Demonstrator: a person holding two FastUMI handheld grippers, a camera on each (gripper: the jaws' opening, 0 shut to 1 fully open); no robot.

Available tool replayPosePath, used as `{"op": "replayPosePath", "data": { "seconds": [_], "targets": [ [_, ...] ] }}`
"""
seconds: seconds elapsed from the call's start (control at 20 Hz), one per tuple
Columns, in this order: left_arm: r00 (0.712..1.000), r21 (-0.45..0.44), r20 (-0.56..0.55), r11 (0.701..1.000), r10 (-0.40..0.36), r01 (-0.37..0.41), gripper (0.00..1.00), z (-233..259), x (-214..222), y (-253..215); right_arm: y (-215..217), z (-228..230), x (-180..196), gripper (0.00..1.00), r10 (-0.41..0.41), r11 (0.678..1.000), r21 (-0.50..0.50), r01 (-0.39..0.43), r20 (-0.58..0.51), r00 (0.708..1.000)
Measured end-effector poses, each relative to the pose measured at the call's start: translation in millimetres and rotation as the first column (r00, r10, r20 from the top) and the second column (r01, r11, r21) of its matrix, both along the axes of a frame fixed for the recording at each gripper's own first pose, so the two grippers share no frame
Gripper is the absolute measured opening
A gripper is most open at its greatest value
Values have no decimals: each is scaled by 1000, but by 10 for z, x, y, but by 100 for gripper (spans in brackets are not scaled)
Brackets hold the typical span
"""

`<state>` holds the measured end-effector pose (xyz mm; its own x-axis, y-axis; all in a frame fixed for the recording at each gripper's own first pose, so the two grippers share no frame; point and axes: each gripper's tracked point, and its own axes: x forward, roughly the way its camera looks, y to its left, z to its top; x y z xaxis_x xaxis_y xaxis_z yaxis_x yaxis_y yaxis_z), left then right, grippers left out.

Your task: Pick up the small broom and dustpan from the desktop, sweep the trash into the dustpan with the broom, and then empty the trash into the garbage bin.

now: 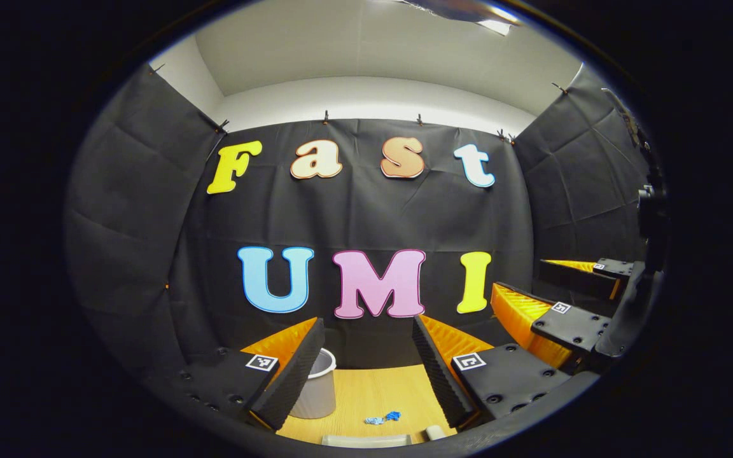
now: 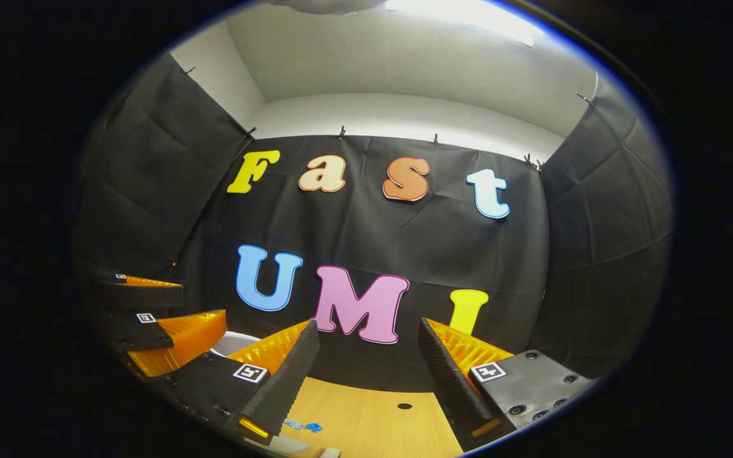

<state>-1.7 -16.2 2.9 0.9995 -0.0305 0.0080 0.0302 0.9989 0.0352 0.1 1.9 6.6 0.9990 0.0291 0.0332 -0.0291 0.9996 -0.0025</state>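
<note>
Garbage bin (image 1: 317, 385), pale grey, upright at 7 o'clock in the left gripper view, just behind the left finger; inside too dark to tell contents. In the right gripper view its rim (image 2: 234, 343) peeks out at 8 o'clock between the two grippers.

Trash (image 1: 383, 418), small blue crumpled bits, lies on the wooden surface (image 1: 373, 391) at 6 o'clock, near the bin but apart from it; the same bits (image 2: 303, 425) show at 6–7 o'clock in the right gripper view. A pale grey edge (image 1: 366, 439) at the very bottom, just beside the trash, could be the dustpan; cannot tell. Broom not made out.

Left gripper (image 1: 366, 362): jaws spread wide, nothing between them, above the surface. Right gripper (image 2: 366, 381): jaws spread, holding nothing; it also shows at 3–4 o'clock in the left gripper view (image 1: 564, 305). Small dark hole (image 2: 404, 406) in the surface between the right fingers.

Room: black cloth wall (image 1: 366, 210) behind and on both sides, clipped along the top, white ceiling above.
</note>
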Motion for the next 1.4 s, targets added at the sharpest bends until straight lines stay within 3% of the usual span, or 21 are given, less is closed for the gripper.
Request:
{"op": "replayPosePath", "data": {
  "seconds": [1.4],
  "targets": [
    [999, -5, -30, 1000, -22, 22, 82, -44, 108, -17, -22, 37, 87, 97, -23, 1000, 8, 23, 17, 1000]
  ]
}}
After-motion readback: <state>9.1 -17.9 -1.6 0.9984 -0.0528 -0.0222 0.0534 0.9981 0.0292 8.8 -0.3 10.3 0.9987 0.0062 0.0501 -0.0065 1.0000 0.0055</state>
